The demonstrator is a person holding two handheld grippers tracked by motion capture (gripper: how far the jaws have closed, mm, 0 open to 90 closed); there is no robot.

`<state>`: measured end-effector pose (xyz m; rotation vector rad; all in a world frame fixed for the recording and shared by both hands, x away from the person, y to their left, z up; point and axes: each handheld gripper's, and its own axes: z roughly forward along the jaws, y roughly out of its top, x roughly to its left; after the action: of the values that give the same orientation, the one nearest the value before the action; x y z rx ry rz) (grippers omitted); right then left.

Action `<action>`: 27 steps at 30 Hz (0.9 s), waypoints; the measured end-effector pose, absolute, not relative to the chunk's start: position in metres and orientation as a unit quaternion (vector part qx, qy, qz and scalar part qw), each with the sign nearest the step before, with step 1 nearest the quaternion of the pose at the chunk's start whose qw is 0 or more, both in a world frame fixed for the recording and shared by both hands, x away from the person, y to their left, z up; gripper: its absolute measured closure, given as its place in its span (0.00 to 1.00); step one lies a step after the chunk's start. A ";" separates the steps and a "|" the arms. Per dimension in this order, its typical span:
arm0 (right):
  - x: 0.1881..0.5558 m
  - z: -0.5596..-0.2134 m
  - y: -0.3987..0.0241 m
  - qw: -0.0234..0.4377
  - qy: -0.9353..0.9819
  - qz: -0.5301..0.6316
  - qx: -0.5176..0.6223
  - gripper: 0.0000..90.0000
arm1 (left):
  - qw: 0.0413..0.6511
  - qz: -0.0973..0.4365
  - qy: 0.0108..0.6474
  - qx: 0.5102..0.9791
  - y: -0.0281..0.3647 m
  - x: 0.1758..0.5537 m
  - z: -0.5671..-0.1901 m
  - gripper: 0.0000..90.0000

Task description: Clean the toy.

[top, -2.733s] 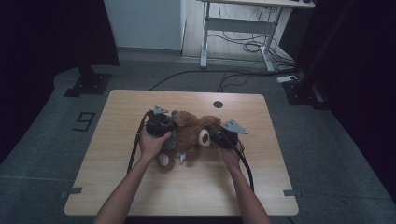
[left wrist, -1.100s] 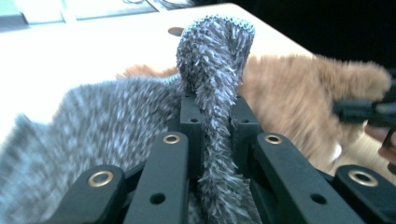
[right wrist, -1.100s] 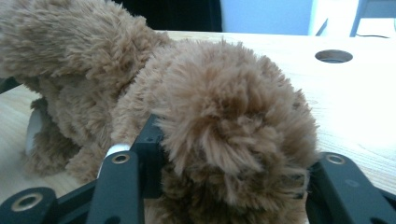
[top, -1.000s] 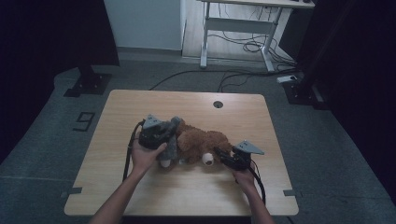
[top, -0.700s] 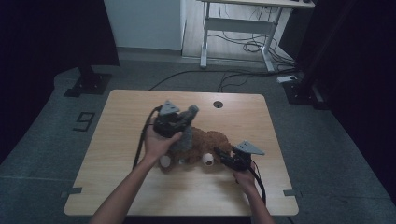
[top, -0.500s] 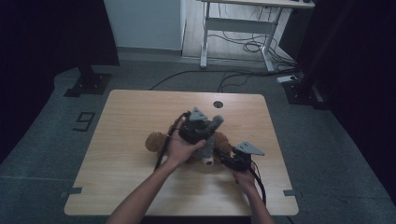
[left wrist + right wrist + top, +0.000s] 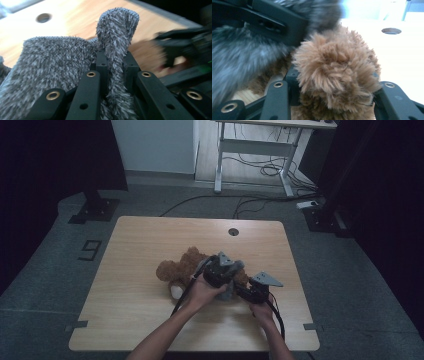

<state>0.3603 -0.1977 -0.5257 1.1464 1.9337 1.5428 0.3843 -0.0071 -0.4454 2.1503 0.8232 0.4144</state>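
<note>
A brown plush bear (image 7: 177,267) lies on the wooden table (image 7: 150,235), right of its middle. My left gripper (image 7: 223,269) hovers over the bear's right part, shut on a strip of grey fuzzy cloth (image 7: 116,50); more of that cloth (image 7: 50,62) bunches to the left of the jaws. Just to its right, my right gripper (image 7: 246,290) is shut on a brown furry limb of the bear (image 7: 337,62), which bulges up between its jaws. In the right gripper view the left gripper (image 7: 274,22) and the grey cloth (image 7: 237,62) hang close above, blurred.
A round cable hole (image 7: 233,231) sits near the table's far edge. Beyond the table stand a white desk frame (image 7: 250,150) with cables on the floor and a black stand base (image 7: 92,210) at the left. Bare tabletop lies to the left and front.
My left hand has carried the grey cloth from the bear's left side across to the right, ending beside the right gripper. The bear's left part now lies uncovered. The right gripper has stayed put.
</note>
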 end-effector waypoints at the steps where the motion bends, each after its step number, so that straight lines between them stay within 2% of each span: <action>1: 0.361 -0.526 -0.198 0.207 0.694 0.555 0.410 0.55 | 0.388 0.162 0.336 0.843 0.003 0.387 -0.447 0.88; 4: 0.361 -0.526 -0.198 0.205 0.695 0.558 0.404 0.56 | 0.425 0.109 0.366 0.821 0.036 0.396 -0.449 0.88; 6: 0.360 -0.526 -0.197 0.205 0.696 0.559 0.401 0.56 | 0.442 0.100 0.374 0.809 0.047 0.396 -0.446 0.88; 12: 0.359 -0.528 -0.198 0.206 0.696 0.562 0.397 0.56 | 0.452 0.138 0.387 0.792 0.076 0.393 -0.435 0.88; 16: 0.359 -0.528 -0.198 0.205 0.695 0.562 0.398 0.56 | 0.419 0.165 0.410 0.793 0.100 0.400 -0.438 0.88; 19: 0.359 -0.528 -0.198 0.205 0.696 0.562 0.398 0.56 | 0.406 0.164 0.422 0.793 0.116 0.403 -0.448 0.88; 22: 0.359 -0.528 -0.197 0.207 0.696 0.562 0.397 0.56 | 0.422 0.139 0.439 0.781 0.133 0.404 -0.455 0.88; 27: 0.358 -0.529 -0.198 0.207 0.696 0.563 0.395 0.56 | 0.403 0.161 0.449 0.781 0.150 0.400 -0.458 0.88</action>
<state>0.3580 -0.1979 -0.5287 1.1002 1.9376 1.5673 0.4003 0.1501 -0.4582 1.9735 1.1351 0.4058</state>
